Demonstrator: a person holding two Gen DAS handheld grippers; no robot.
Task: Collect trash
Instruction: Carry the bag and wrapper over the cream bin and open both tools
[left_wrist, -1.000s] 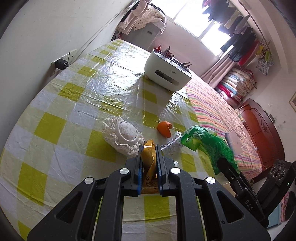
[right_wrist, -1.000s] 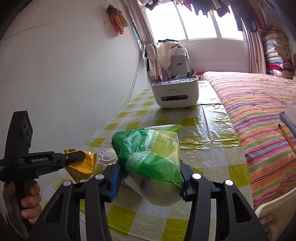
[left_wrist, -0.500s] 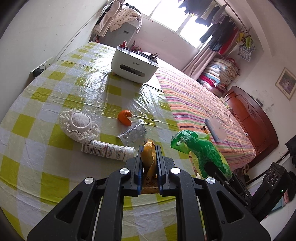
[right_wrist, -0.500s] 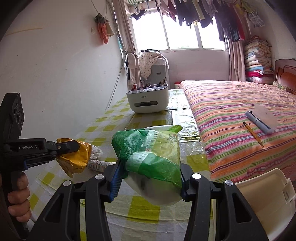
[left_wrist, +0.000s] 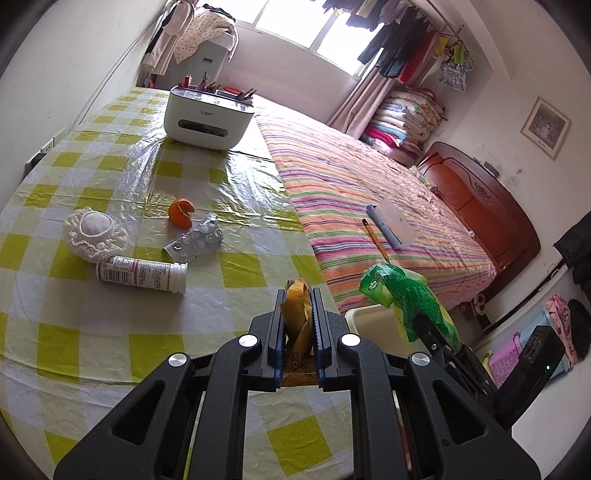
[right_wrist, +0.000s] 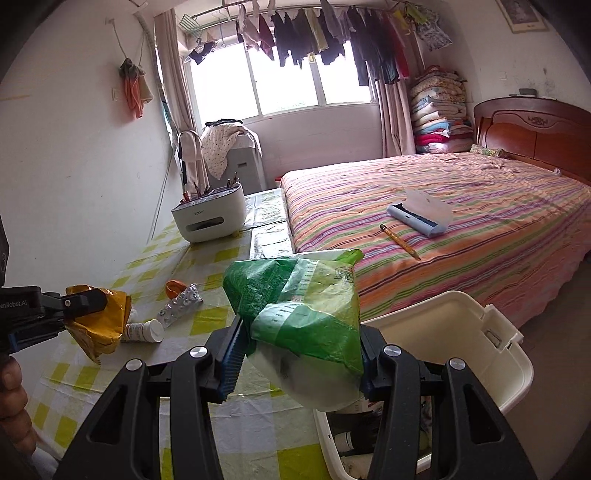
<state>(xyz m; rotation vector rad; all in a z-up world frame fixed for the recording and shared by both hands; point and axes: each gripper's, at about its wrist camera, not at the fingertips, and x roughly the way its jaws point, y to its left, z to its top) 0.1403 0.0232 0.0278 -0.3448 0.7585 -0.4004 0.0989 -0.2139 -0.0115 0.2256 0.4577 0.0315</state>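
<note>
From the left wrist, my left gripper (left_wrist: 298, 310) is pinching the yellow wrapper (left_wrist: 295, 314) between nearly closed fingers, and it is hanging over the counter (left_wrist: 110, 350) near its edge. The bin (left_wrist: 364, 321) is showing just past that edge, to the right, with my right gripper's green bag (left_wrist: 406, 295) above it. The orange peel (left_wrist: 181, 212), blister pack (left_wrist: 195, 240) and bottle (left_wrist: 142, 275) are lying on the counter, waiting their turn, I judge — the lace cushion (left_wrist: 94, 229) is probably no trash.

From the right wrist, my right gripper (right_wrist: 299, 354) is holding the green bag (right_wrist: 299, 306) with its fingers partly apart, pressing the bag from both sides. The bin (right_wrist: 491, 373) is sitting open below and to the right, only partly under the bag. I am judging it best to bring the bag fully over the opening before spreading the fingers — it is light and could catch on the rim or drift. The wrapper (right_wrist: 99, 321) in the left gripper (right_wrist: 79, 304) should follow the same way, without crowding the right.
</note>
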